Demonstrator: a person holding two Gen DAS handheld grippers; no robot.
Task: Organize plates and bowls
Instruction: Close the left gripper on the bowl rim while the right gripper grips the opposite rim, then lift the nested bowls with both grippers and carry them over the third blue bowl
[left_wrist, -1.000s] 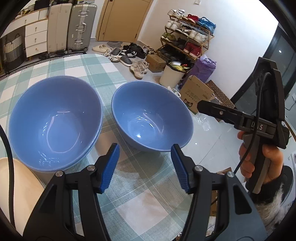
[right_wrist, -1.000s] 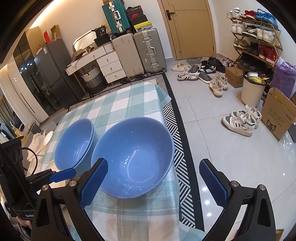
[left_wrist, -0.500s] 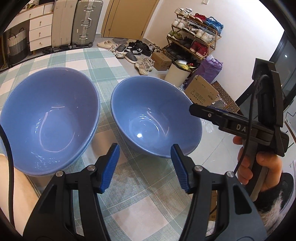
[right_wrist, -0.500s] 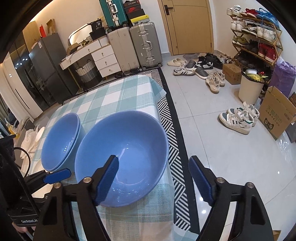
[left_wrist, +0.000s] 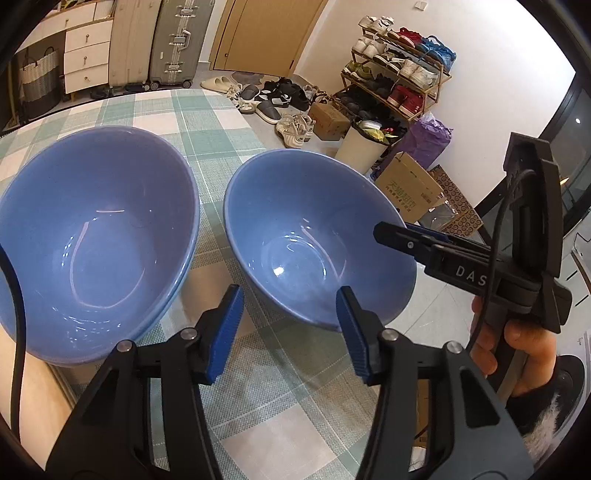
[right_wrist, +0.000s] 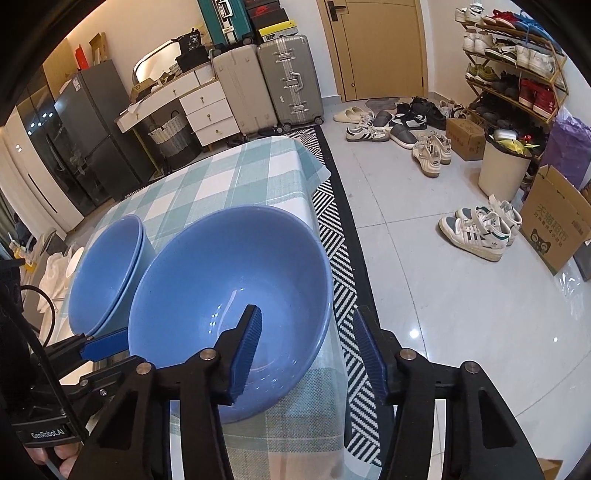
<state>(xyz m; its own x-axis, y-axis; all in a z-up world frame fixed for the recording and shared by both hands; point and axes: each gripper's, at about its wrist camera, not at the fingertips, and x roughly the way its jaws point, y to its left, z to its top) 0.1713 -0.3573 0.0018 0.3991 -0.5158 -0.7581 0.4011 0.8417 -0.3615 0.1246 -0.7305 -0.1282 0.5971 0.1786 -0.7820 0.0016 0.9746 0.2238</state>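
Blue glazed bowls sit mouth-up, round, with no long axis. On the left of the checked counter (left_wrist: 258, 387) is the stacked bowl pair (left_wrist: 96, 240). The left gripper (left_wrist: 290, 325) is narrowing, empty, before the single bowl (left_wrist: 314, 236). The right gripper (right_wrist: 308, 350) straddles its rim, closing. At the counter's edge, a slipping pinch could tip the bowl off.

right tool (right_wrist: 306, 350) closing astride near rim of single blue bowl (right_wrist: 229, 291); stacked bowls (right_wrist: 107, 273) beside.
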